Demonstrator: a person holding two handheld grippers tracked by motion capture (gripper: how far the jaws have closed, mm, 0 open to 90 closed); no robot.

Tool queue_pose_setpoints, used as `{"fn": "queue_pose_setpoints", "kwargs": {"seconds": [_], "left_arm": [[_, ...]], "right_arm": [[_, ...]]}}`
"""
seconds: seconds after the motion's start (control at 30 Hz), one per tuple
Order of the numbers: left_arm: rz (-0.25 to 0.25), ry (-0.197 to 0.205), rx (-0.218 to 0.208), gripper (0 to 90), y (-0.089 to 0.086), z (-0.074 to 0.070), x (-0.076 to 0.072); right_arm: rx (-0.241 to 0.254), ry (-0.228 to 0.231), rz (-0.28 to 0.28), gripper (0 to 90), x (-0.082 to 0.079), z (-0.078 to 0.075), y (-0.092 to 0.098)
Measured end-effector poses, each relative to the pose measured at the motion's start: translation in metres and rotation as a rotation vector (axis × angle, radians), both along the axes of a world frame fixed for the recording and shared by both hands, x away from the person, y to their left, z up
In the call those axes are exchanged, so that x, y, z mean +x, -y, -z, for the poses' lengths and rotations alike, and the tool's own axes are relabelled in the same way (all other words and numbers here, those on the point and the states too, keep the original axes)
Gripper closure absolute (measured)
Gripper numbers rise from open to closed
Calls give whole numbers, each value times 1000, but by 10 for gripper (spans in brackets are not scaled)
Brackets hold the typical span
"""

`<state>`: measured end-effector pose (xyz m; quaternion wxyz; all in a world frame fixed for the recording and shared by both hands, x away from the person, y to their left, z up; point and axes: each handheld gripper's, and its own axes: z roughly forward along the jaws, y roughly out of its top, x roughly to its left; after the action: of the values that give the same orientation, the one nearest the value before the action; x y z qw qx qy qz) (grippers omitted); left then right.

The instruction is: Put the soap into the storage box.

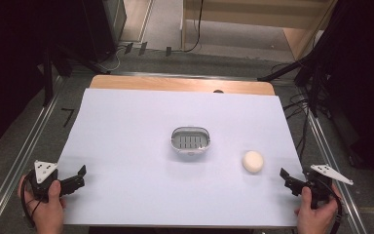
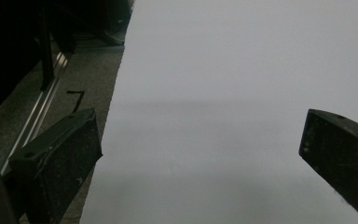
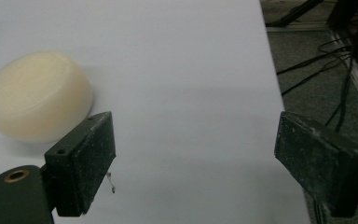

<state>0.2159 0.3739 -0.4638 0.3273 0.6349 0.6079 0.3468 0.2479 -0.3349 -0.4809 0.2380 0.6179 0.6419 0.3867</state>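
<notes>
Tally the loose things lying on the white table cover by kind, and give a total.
Soap dish, grey with a slotted floor: 1
Soap bar, cream, rounded: 1
Total: 2

Both lie apart from each other on the white table cover. The left claw and right claw are open and hold nothing.

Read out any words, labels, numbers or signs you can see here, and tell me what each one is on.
"7": a black mark like the numeral 7 or a corner mark, on the grey floor left of the table; also in the left gripper view.
No text shows on the soap bar, the soap dish, the white table cover or either tool.
</notes>
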Motion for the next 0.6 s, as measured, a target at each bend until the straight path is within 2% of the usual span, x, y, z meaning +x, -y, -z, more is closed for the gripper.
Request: {"fn": "queue_pose_setpoints", "kwargs": {"seconds": [0.07,0.13,0.23,0.5,0.6], "left_arm": [[0,1,2,0,0,0,0],[1,1,5,0,0,0,0],[1,-2,5,0,0,0,0],[4,-1,4,0,0,0,0],[5,1,3,0,0,0,0]], "right_arm": [[-3,-16,-20,128,1,-2,-3],[-8,-13,-44,128,0,-3,-6],[14,-19,-61,128,-1,-6,-9],[26,-36,-115,128,2,-14,-21],[15,-46,-142,133,5,-20,-27]]}}
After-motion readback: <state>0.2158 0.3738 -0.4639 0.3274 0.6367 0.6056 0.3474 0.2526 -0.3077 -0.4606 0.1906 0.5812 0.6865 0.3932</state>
